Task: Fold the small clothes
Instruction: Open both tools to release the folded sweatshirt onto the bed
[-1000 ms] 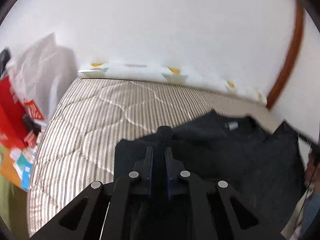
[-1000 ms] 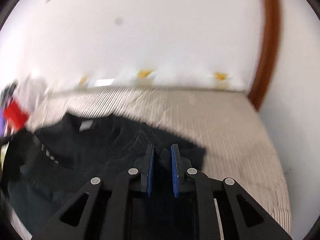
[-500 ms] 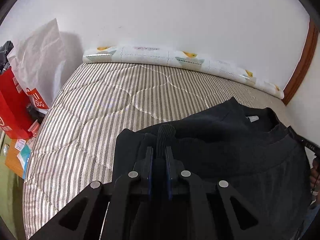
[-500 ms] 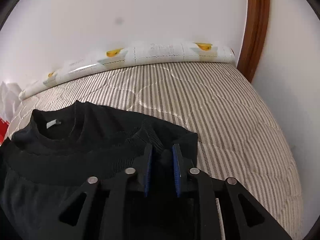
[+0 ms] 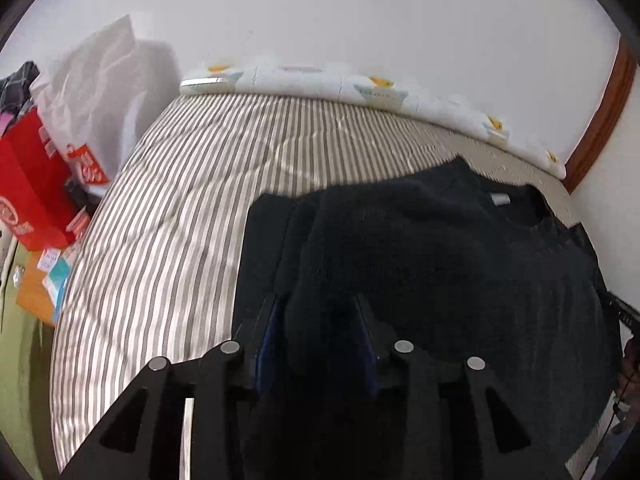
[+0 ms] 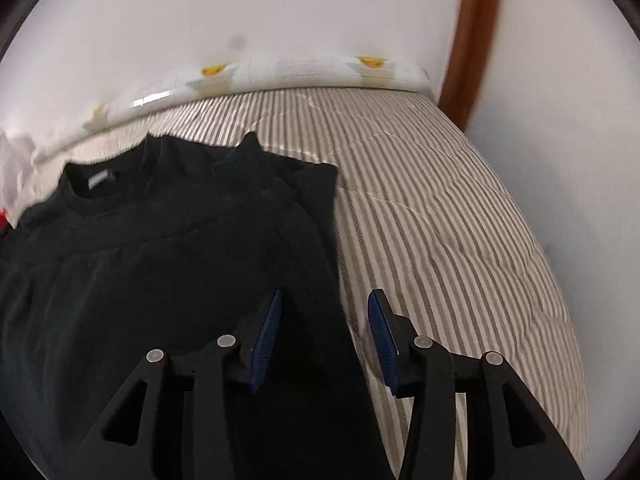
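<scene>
The black sweater [image 6: 168, 264] is lying folded on the striped mattress [image 6: 440, 208], its collar turned toward the far edge where a patterned roll [image 6: 304, 70] is being kept against the wall. The fold is at risk of being pulled open, probably if knit is caught on a pad while the grippers are being drawn away. Both grippers are being held pitched steeply downward over the near edge. The left gripper [image 5: 316, 332] is being opened, dark fabric bunched between its jaws without being pinched. The right gripper [image 6: 322, 334] is being opened too, the sweater's right edge lying loose between its jaws.
</scene>
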Motion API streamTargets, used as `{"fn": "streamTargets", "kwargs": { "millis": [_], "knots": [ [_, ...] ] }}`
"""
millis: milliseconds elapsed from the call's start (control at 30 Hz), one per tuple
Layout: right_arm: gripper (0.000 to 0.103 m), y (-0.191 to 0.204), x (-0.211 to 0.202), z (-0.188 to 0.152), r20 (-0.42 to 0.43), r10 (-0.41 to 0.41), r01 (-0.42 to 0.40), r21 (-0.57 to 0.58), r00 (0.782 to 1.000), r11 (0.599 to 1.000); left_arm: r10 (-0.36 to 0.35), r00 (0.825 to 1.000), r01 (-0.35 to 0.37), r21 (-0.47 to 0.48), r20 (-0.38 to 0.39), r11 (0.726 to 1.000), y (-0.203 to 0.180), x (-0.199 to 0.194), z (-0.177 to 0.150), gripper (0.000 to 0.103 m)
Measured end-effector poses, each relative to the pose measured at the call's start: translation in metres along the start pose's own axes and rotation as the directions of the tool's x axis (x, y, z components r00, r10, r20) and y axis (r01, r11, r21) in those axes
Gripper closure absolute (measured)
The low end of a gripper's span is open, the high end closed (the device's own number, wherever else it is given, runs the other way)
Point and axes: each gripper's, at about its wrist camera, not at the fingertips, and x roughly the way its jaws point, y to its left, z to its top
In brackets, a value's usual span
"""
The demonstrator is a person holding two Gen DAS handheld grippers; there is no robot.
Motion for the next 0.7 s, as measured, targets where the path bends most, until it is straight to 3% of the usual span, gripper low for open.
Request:
{"fn": "streamTargets", "kwargs": {
  "millis": [100,333,500,700],
  "knots": [
    [0.058,0.006,-0.020,-0.005,0.036,-0.020,0.020,-0.005,0.999,1.000,0.003,1.000,-0.003,-0.017,-0.005,1.000,-0.001,-0.014,-0.017,0.052],
    [0.048,0.066,-0.060,-0.015,0.077,0.047,-0.041,-0.084,0.996,0.996,-0.023,1.000,0.024,-0.066,0.021,0.998,0.010,-0.053,-0.060,0.048],
    [0.043,0.141,-0.076,-0.035,0.065,0.151,-0.141,-0.141,0.986,0.980,-0.030,0.999,0.034,-0.088,0.045,0.996,0.033,-0.083,-0.101,0.047],
    [0.043,0.250,-0.091,-0.075,0.038,0.190,-0.170,-0.301,0.981,0.938,-0.091,0.995,0.094,-0.143,0.029,0.985,0.073,-0.100,-0.143,0.042]
  ]
}}
